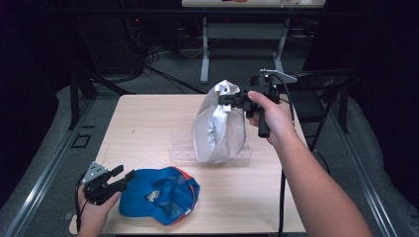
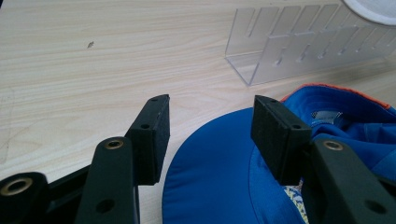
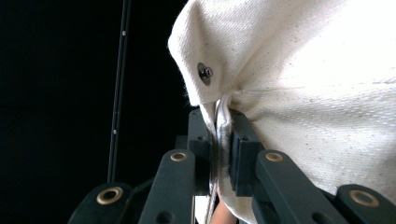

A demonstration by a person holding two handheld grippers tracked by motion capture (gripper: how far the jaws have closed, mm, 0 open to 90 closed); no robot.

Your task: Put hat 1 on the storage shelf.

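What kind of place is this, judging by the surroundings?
Probably a lab or workshop set up for recording: a small light wooden table stands on grey carpet, loose black cables trail across the floor behind it, and a black folding chair sits beside it in dim surroundings.

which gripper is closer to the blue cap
Left. The left gripper is open right at the blue cap, its jaws straddling the brim edge. The right gripper is farther back, shut on the white cap over the clear rack.
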